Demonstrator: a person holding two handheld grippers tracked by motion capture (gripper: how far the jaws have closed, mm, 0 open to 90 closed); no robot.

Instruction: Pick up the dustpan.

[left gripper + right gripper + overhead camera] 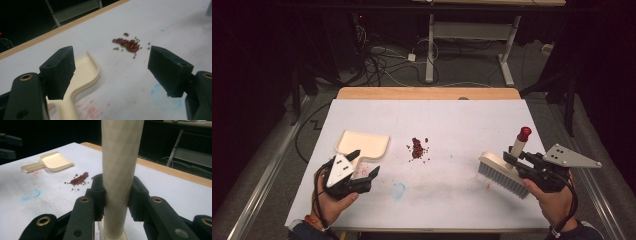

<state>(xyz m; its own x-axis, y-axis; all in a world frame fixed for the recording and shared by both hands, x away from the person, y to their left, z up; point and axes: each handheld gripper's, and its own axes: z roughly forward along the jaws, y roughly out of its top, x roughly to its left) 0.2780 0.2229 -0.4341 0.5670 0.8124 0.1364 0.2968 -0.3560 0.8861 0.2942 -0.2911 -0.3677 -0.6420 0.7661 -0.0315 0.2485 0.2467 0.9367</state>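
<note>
Nearest me, my right gripper (516, 159) has its 2 jaws pinching the cream handle of the brush (120, 170), which stands nearly upright between them in the right gripper view. In the high view the brush (504, 175) sits at the right of the white surface (462, 120), its grey bristles down and angled toward the middle, its red cap pointing away from me. My right hand (554, 200) comes in from the bottom right, wrist low.

My left gripper (112, 72) has its jaws spread wide with nothing between them. It hovers just beside the handle of the cream dustpan (362, 144), one jaw over the handle's side. My left hand (329, 200) holds it low at the left, jaws aimed forward and toward the center.

Farther out, between the 2 tools, lies the small pile of red and brownish bits (417, 148), with a few strays around it.

I judge the step in hand to be taking hold of the dustpan handle. To do it well, I should center the handle between my left jaws, close squarely on it, and keep the pan's lip flat on the surface facing the pile. Then the brush should sweep in short, low strokes so the strays do not scatter.
</note>
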